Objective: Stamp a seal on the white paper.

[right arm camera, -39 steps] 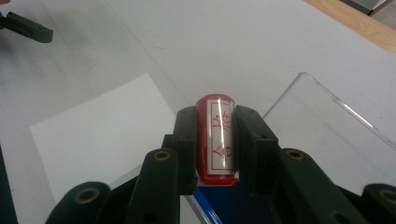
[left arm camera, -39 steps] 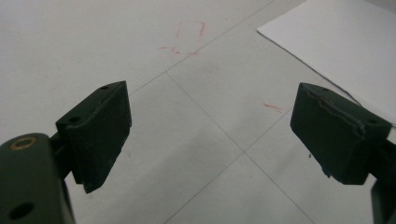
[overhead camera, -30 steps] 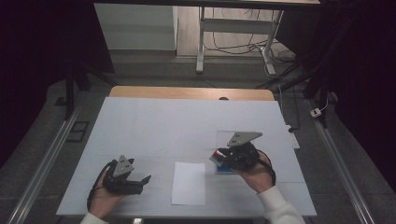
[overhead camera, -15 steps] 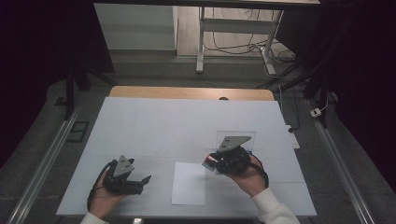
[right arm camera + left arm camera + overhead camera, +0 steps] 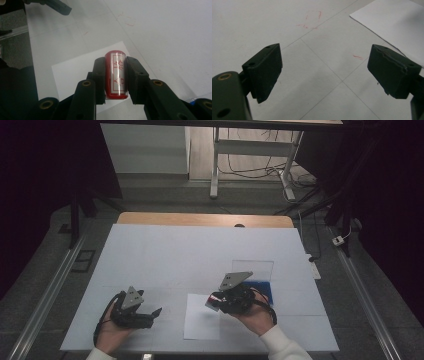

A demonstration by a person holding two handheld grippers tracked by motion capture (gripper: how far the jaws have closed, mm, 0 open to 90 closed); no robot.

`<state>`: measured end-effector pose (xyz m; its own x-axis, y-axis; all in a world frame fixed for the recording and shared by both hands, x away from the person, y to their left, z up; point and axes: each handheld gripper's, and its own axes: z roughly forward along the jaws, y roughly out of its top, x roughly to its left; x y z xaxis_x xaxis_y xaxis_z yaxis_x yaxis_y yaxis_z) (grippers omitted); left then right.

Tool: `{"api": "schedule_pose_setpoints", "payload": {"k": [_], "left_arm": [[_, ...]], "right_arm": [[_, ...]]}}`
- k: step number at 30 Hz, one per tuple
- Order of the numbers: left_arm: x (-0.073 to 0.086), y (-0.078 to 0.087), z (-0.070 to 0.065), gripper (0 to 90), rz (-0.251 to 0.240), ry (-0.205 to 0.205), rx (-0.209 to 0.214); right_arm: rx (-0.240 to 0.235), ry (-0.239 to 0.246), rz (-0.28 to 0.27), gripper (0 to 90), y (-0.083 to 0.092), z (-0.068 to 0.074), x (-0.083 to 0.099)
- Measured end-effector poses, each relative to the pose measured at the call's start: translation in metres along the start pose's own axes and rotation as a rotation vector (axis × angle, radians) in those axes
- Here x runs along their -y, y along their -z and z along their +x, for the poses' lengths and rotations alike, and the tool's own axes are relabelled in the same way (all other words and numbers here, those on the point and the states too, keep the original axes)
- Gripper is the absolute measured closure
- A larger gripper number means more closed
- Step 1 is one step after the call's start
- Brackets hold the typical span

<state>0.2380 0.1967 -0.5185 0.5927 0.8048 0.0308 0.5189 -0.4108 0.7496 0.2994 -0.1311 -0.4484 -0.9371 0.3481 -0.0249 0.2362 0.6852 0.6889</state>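
The right gripper [image 5: 115, 75] pinches a red stamp [image 5: 116, 75] by its sides, over paper [image 5: 201, 317] near the counter's [image 5: 165, 250] front edge; it looks light, rigid, slick. The left gripper [image 5: 324, 71] is spread, empty.

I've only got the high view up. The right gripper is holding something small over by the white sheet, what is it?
Observer: A red stamp with a clear face and red characters, clamped between the right gripper jaws.
Operator: Is it over the paper?
Observer: Its far end sits in front of the white sheet; I can't tell whether it touches.
Operator: And the left gripper, holding anything?
Observer: No, the left gripper has its jaws wide apart with bare table between them.
Operator: Any marks there?
Observer: Faint red marks lie on the table ahead of it.
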Motion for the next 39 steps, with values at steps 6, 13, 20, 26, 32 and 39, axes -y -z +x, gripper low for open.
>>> {"api": "schedule_pose_setpoints", "payload": {"k": [6, 13, 20, 26, 32, 39], "left_arm": [[0.0, 0.0, 0.0, 13.1, 0.002, -0.001, 0.002], [0.0, -0.001, 0.0, 13.1, 0.003, -0.001, 0.001], [-0.001, 0.0, -0.001, 13.1, 0.0, 0.0, 0.0], [0.0, -0.001, -0.001, 13.1, 0.003, -0.003, 0.002], [0.0, -0.001, -0.001, 13.1, 0.003, -0.003, 0.0], [0.0, -0.001, -0.001, 13.1, 0.002, -0.002, 0.002]], "right_arm": [[-0.009, 0.02, 0.01, 69.8, -0.008, 0.006, -0.002], [-0.008, 0.03, 0.026, 69.8, -0.016, 0.01, -0.003], [-0.012, 0.042, 0.051, 69.8, -0.023, 0.016, -0.005], [-0.014, 0.055, 0.079, 69.8, -0.031, 0.018, -0.004], [-0.017, 0.076, 0.104, 69.7, -0.038, 0.022, -0.004], [-0.01, 0.071, 0.11, 69.8, -0.04, 0.02, -0.002]]}}
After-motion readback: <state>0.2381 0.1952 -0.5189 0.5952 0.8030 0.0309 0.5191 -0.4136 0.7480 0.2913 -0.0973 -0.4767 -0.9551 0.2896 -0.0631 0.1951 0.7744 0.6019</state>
